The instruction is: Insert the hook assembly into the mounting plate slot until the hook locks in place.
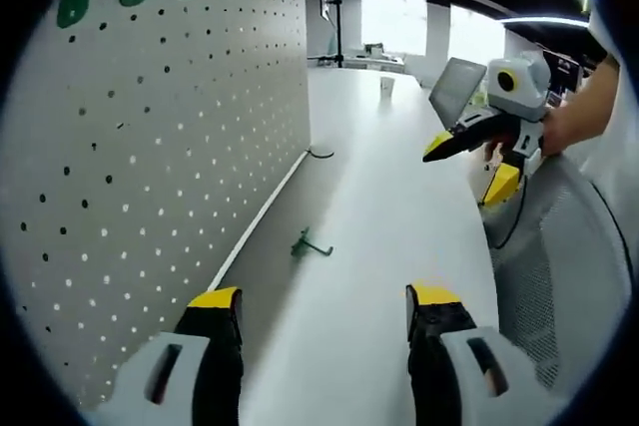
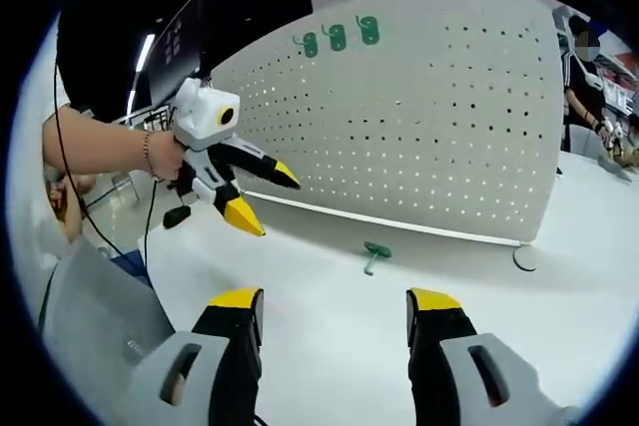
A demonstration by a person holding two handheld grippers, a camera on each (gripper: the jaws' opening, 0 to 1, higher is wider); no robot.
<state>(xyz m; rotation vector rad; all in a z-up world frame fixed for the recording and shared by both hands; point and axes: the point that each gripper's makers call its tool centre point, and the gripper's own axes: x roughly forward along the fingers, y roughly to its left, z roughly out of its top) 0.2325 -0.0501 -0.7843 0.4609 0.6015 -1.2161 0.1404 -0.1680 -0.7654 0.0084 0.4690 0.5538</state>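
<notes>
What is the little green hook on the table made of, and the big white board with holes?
The green hook looks like metal wire on a flat plate under a smooth green coating, though it could be plastic. The pegboard looks like thin sheet metal painted matte white: its holes are crisp and even.

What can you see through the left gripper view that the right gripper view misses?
Left gripper view: a paper cup far down the table, and a mesh chair back.
Right gripper view: a dark monitor and a person standing beyond the board.
Both: the white pegboard with three hooks mounted at its top, and a loose green hook lying on the table.
</notes>
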